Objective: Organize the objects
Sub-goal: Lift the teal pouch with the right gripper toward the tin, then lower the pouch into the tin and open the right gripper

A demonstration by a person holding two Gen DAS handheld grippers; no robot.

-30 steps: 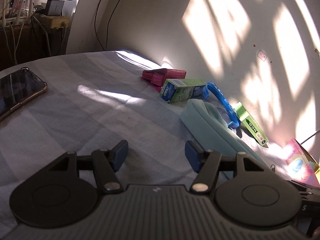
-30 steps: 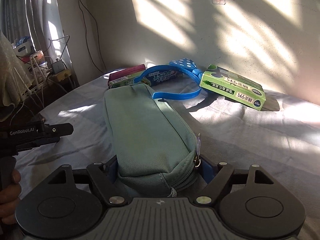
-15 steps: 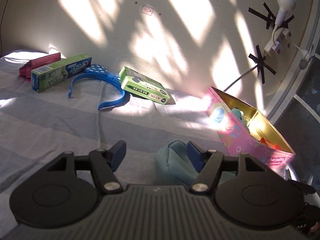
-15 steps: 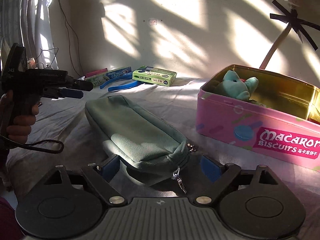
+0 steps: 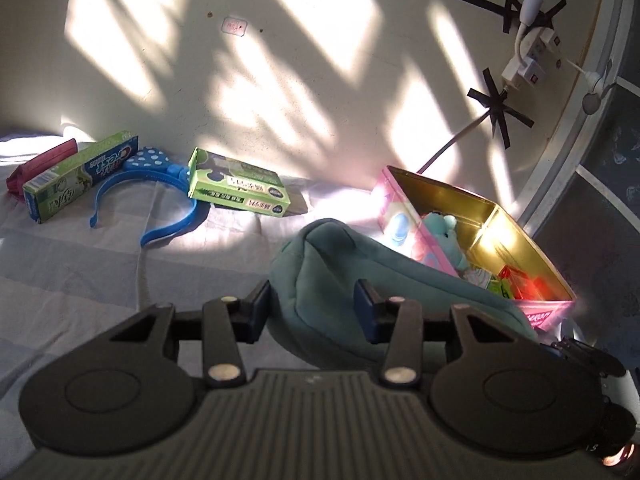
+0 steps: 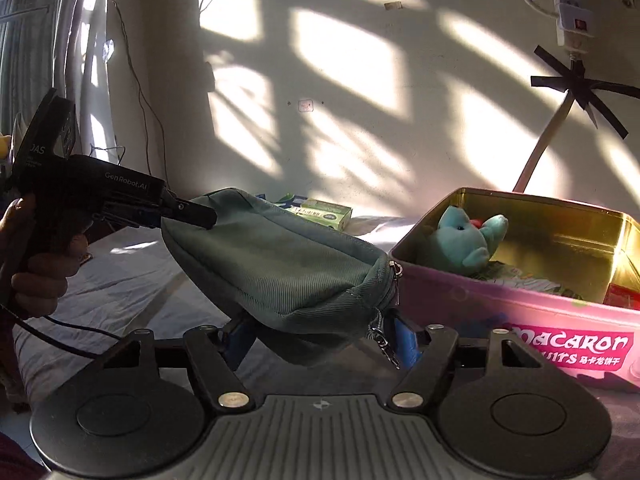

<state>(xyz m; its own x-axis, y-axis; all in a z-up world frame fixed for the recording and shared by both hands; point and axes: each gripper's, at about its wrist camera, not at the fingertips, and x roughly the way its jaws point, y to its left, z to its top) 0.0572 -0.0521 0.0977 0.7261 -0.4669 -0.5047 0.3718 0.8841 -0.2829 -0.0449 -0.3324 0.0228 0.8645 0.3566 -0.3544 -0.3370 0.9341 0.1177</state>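
A green zip pouch (image 5: pixel 328 264) hangs above the bed, held at both ends beside the pink biscuit tin (image 6: pixel 520 312). My left gripper (image 5: pixel 314 306) has the pouch's closed end between its jaws, which are closing, and the pads press the fabric. In the right wrist view that left gripper (image 6: pixel 192 214) pinches the pouch's (image 6: pixel 280 264) raised far end. My right gripper (image 6: pixel 322 342) holds the lower zip end; its jaws are closing too, on the cloth. A teal plush toy (image 6: pixel 464 240) lies inside the open tin (image 5: pixel 492 216).
Along the wall on the bed lie a dark red item (image 5: pixel 44 158), a toothpaste box (image 5: pixel 76 176), a blue headband (image 5: pixel 168 184) and a green box (image 5: pixel 240 188). A person's hand (image 6: pixel 40 272) grips the left tool. A taped power strip (image 5: pixel 532 56) hangs on the wall.
The pouch lay on the bed half a second ago; now it is lifted. My left gripper has come onto its far end and closed there. Both views swung toward the tin.
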